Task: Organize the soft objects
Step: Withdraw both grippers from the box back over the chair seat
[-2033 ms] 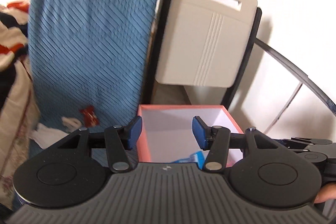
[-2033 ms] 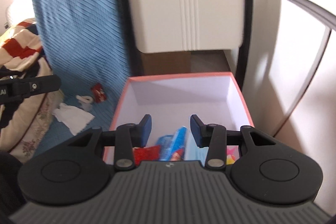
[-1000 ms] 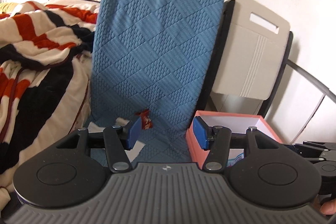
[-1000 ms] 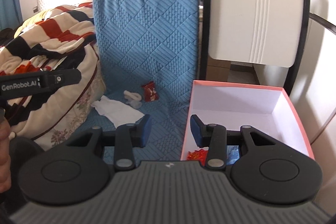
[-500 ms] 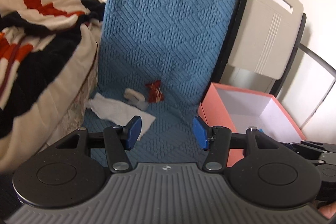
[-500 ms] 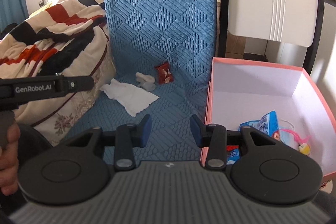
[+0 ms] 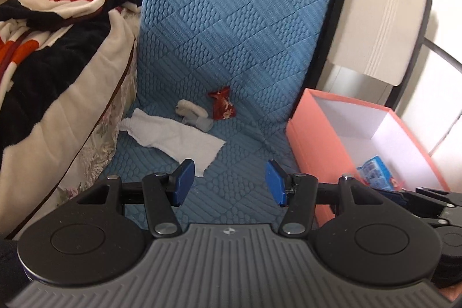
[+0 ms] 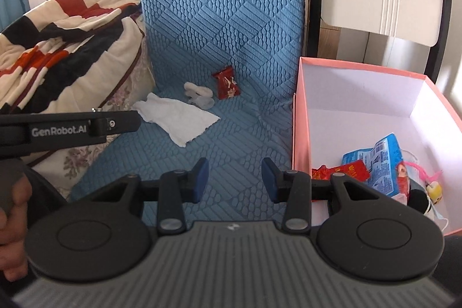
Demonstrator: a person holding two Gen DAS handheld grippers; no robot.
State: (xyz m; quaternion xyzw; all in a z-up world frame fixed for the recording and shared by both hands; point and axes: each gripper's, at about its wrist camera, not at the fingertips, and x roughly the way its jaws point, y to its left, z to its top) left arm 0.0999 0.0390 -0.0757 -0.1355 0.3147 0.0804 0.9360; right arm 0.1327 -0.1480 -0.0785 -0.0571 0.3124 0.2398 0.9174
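1. Left gripper (image 7: 229, 182) – jaws wide apart, holding nothing, above the blue mat (image 7: 231, 33).
2. Right gripper (image 8: 232, 178) – jaws narrower, also empty.
3. White cloth (image 7: 173, 134), pale sock (image 7: 192, 114) and red packet (image 7: 222, 104) lie on the mat, left of the pink box (image 8: 300, 111).

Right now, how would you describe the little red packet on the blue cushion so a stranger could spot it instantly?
Find the blue quilted cushion between the striped blanket and the pink box. Where its seat meets the backrest lie three small things: a white cloth, a pale fuzzy roll and the red packet. It is the only red one, rightmost, crinkly and printed.
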